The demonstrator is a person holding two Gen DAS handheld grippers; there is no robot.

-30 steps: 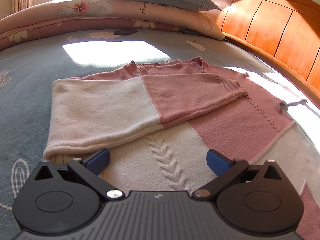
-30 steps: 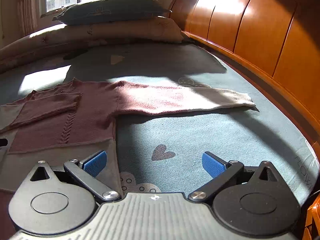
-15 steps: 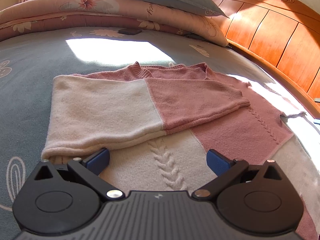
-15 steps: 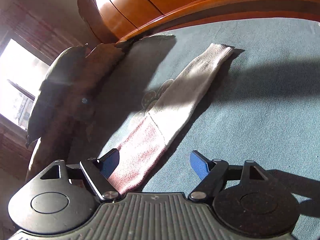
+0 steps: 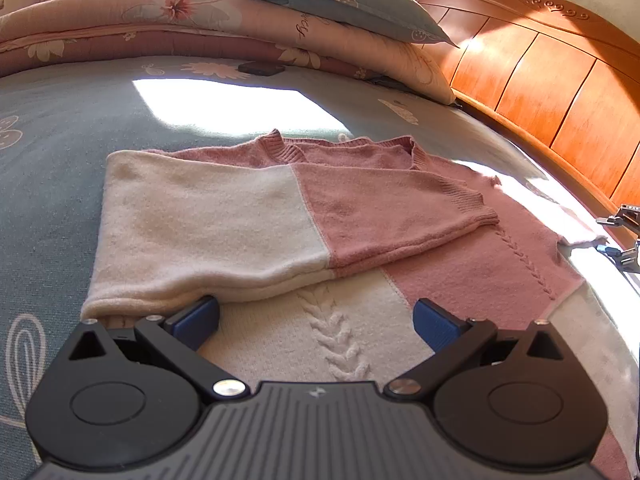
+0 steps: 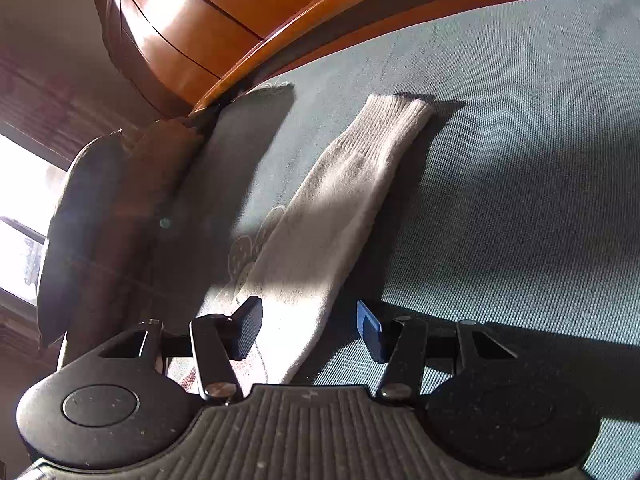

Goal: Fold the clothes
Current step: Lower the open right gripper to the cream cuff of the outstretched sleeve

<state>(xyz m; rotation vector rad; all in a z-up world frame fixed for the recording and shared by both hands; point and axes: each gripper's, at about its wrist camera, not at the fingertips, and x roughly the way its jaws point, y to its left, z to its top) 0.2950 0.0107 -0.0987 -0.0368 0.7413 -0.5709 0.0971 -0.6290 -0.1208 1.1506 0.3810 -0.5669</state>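
Your right gripper [image 6: 308,326] is closing on the sweater's outstretched sleeve [image 6: 332,220], not yet pinched; next fold it across the body; left gripper [image 5: 316,318] idles wide

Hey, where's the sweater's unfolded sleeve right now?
In the right wrist view the unfolded sleeve lies flat on the blue-green bedspread, its cream cuff pointing toward the wooden headboard, its near end between the right gripper's closing jaws.
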